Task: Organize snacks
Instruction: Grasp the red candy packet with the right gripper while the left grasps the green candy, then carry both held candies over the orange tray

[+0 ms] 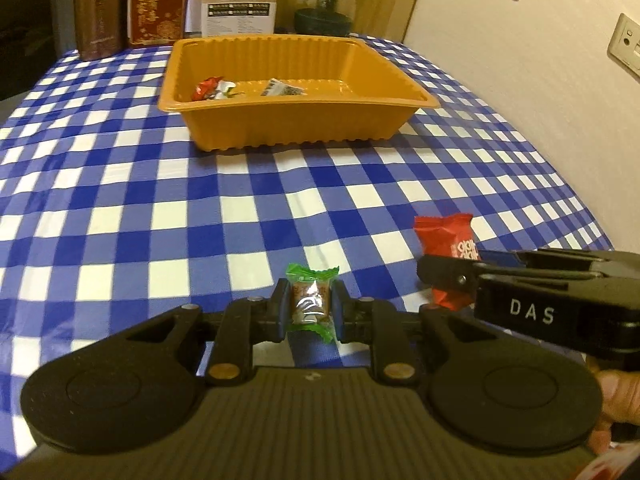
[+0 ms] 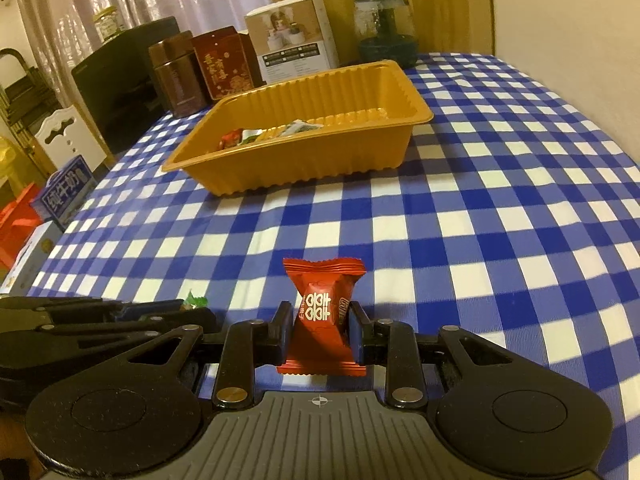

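My left gripper [image 1: 310, 308] is shut on a green-wrapped candy [image 1: 311, 304] just above the checked tablecloth. My right gripper [image 2: 320, 326] is shut on a red-wrapped candy [image 2: 322, 316]; it also shows in the left wrist view [image 1: 444, 240], held close to the right of the left gripper. The orange plastic tray [image 1: 296, 120] stands further back on the table and holds several wrapped snacks [image 1: 210, 89]. The tray also shows in the right wrist view [image 2: 304, 160], up and to the left. The green candy's tip [image 2: 196, 301] peeks out at the left there.
Brown and red tins [image 1: 132, 8], a white box [image 1: 240, 0] and a glass jar [image 1: 326, 4] stand along the table's far edge. A wall with sockets [image 1: 624, 44] runs along the right. Boxes [image 2: 60, 196] sit off the table's left side.
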Tool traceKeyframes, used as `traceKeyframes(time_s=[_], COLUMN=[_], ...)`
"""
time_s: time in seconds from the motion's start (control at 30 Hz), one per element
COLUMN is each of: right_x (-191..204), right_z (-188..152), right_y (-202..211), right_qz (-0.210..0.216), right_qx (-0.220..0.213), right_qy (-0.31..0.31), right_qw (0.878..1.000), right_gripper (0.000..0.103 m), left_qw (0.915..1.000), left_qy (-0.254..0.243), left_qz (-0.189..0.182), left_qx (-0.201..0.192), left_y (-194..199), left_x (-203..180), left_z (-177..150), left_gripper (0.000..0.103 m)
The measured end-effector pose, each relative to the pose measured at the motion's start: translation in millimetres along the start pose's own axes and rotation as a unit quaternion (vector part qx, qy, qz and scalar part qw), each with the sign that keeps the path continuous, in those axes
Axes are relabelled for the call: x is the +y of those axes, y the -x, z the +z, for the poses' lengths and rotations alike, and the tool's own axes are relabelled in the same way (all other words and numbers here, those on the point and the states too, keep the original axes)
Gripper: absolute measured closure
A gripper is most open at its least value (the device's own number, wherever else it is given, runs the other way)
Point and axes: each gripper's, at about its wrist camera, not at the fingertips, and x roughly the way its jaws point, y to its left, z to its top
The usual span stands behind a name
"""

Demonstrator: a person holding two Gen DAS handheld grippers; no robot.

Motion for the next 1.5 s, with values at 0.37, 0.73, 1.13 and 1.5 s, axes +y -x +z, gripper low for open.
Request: traceKeyframes(time_s=[0.37, 0.73, 1.13, 1.5], right_x=[9.6, 8.4, 5.8, 3.3], right_z=[-7.6, -3.4, 16.7, 69.2], right_y=[21.3, 38.0, 47.1, 38.8], right_qz=[-0.004, -0.010, -0.016, -0.019], right_qx=[-0.005, -0.015, -0.030, -0.070], right_qy=[0.007, 0.009, 0.016, 0.012], right_qw=[1.000, 1.000, 0.999, 0.997], right_gripper=[0.074, 0.074, 0.074, 0.074], left_qw=[0.9997, 0.9995, 0.9990, 0.9964], left_qy=[0.011, 0.007, -0.003, -0.023], left_qz=[0.019, 0.020, 0.016, 0.020], left_qx=[-0.008, -0.024, -0.041, -0.078], left_y=[28.4, 44.5, 50.8, 45.3], left_x=[-2.9, -7.0, -8.0, -0.3], left_z=[-5.8, 1.8, 24.5, 77.8], left_gripper=[0.084, 0.084, 0.084, 0.084])
